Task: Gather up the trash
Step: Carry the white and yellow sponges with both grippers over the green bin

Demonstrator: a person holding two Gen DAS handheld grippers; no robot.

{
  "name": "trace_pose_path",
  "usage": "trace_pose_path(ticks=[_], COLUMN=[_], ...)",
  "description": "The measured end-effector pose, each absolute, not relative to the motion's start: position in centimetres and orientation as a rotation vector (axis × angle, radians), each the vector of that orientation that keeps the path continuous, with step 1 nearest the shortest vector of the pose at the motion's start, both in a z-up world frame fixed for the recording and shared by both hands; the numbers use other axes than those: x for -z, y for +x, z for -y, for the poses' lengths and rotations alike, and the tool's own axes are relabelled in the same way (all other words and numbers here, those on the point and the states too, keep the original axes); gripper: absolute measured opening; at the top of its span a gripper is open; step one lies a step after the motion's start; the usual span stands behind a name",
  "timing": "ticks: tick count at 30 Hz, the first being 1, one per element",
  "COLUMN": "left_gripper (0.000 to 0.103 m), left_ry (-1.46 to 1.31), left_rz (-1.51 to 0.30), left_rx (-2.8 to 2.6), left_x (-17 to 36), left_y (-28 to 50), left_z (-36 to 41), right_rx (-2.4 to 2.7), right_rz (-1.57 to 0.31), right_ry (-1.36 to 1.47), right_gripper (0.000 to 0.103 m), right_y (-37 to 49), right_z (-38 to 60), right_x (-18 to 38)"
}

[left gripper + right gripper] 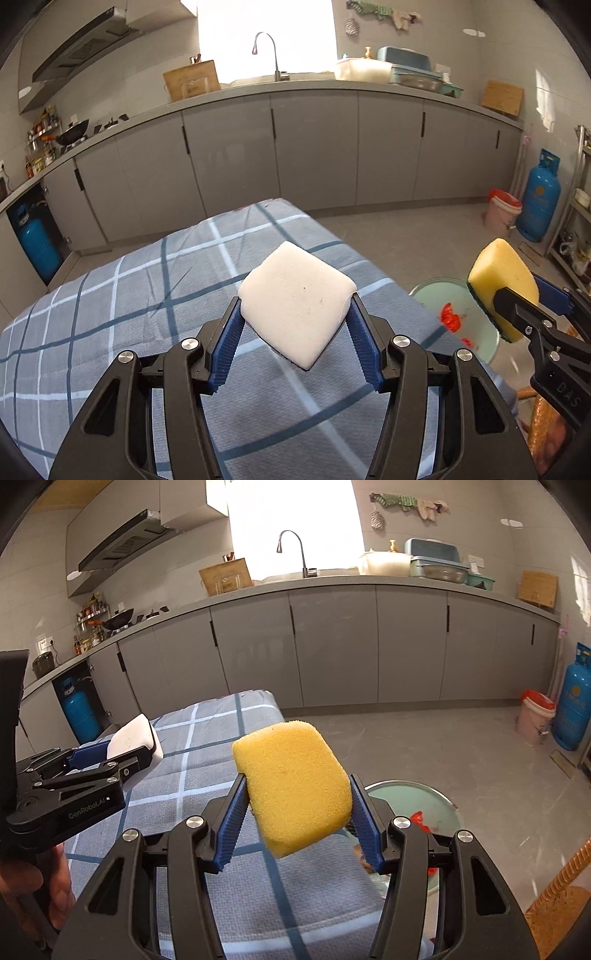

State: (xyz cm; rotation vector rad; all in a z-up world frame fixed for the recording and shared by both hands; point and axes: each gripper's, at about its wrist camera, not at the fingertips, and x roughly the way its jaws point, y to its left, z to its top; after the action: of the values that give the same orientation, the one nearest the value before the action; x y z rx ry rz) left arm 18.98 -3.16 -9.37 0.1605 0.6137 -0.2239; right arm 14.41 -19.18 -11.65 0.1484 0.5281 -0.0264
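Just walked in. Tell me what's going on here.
A person is collecting trash with a hand-held gripper in each hand. The left hand-held gripper is clamped on a white sponge above the checked tablecloth. The right hand-held gripper grips a yellow sponge near the table's edge. A pale green bin stands below, holding something red.

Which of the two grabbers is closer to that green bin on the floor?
The right gripper, holding the yellow sponge, hangs just above the green bin. The left gripper, holding the white sponge, is over the plaid cloth, farther away.
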Motion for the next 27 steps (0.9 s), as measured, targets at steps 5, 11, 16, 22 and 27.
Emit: trace_pose_path(ticks=[5,11,16,22,27], left_gripper=[0.056,0.056,0.056,0.056,0.056], left_ry=[0.177,0.198,0.213,0.232,0.25], left_rz=[-0.59,-0.568,-0.557,-0.547,-0.542], left_rx=[0.26,0.3,0.334,0.365,0.391], left_x=[8.5,7.6,7.3,7.3,7.3], left_y=[18.2,18.0,17.8,17.9,18.2], left_z=[5.1,7.2,9.3,11.4,13.1], right_rx=[0.059,0.098,0.128,0.158,0.178], right_rz=[-0.513,-0.508,-0.506,-0.501,-0.503], right_ry=[0.167,0.192,0.208,0.23,0.241], right_gripper=[0.055,0.055,0.055,0.055,0.055], right_y=[13.5,13.0,12.9,12.7,12.7], right_z=[20.8,22.8,24.2,25.9,27.2], right_x=[11.3,11.4,11.6,11.7,11.9])
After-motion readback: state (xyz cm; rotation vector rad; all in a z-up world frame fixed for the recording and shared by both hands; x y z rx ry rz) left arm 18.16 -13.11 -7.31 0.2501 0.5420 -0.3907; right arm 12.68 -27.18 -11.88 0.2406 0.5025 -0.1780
